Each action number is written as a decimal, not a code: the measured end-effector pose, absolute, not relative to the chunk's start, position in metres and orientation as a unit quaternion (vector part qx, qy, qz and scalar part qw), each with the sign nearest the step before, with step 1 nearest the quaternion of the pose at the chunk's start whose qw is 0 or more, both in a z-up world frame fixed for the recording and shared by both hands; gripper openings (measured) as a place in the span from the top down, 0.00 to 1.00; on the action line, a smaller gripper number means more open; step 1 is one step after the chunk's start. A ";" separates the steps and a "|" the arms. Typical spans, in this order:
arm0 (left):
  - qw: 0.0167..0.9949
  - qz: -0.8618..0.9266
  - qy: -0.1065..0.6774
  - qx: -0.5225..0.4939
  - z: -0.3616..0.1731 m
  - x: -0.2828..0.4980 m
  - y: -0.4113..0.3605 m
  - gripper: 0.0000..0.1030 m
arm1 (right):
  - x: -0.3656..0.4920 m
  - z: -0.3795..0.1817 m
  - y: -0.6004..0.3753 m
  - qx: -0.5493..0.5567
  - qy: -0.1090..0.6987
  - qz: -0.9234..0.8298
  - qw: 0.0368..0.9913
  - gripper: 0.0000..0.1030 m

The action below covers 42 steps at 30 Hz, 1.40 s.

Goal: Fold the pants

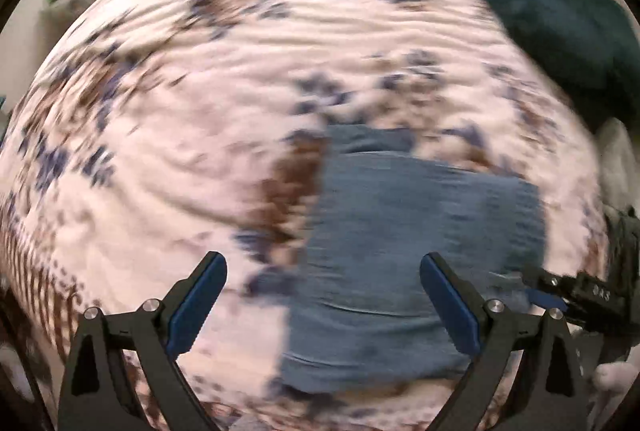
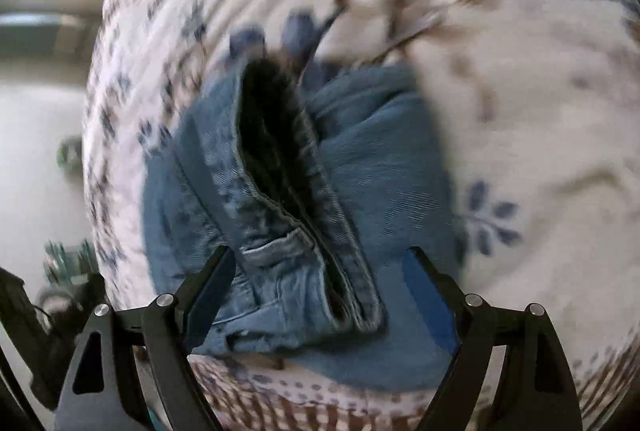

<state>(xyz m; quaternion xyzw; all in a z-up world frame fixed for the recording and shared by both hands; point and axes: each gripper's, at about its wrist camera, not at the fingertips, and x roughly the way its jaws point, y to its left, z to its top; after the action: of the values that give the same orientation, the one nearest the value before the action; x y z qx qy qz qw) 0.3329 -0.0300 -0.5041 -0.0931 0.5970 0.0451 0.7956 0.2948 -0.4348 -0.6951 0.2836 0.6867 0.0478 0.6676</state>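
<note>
Pants (image 2: 360, 167) of blue denim lie folded on the bedspread (image 1: 200, 111), waistband gaping; each hand-held gripper spread wide.

Ahead of your fingers spreads a white bedspread (image 1: 208, 103) with blue and brown floral print, wrinkled and blurred. Beyond them to the right lies a dark teal blanket (image 1: 560, 23). Far left of your fingers, green clutter (image 2: 68, 151) sits on the pale floor (image 2: 36, 135).
</note>
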 end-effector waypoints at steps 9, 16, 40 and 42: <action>0.784 0.081 0.607 -0.104 -0.525 0.331 -0.009 0.04 | 0.287 -0.675 -0.388 0.201 0.667 0.054 0.716 0.81; 0.785 0.045 0.608 -0.109 -0.514 0.343 -0.020 0.04 | 0.253 -0.609 -0.453 0.239 0.616 -0.016 0.750 0.86; 0.693 -0.118 0.699 -0.131 -0.617 0.477 -0.126 0.70 | 0.147 -0.735 -0.554 0.506 0.644 -0.110 0.563 0.59; 0.687 -0.111 0.702 -0.151 -0.625 0.484 -0.117 0.74 | 0.142 -0.733 -0.559 0.504 0.639 -0.123 0.569 0.66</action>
<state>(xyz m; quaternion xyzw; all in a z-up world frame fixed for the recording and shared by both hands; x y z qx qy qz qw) 0.4836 -0.1170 -0.6247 -0.1509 0.7021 -0.1110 0.6871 0.1418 -0.5586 -0.7325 0.5035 0.6387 -0.1229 0.5687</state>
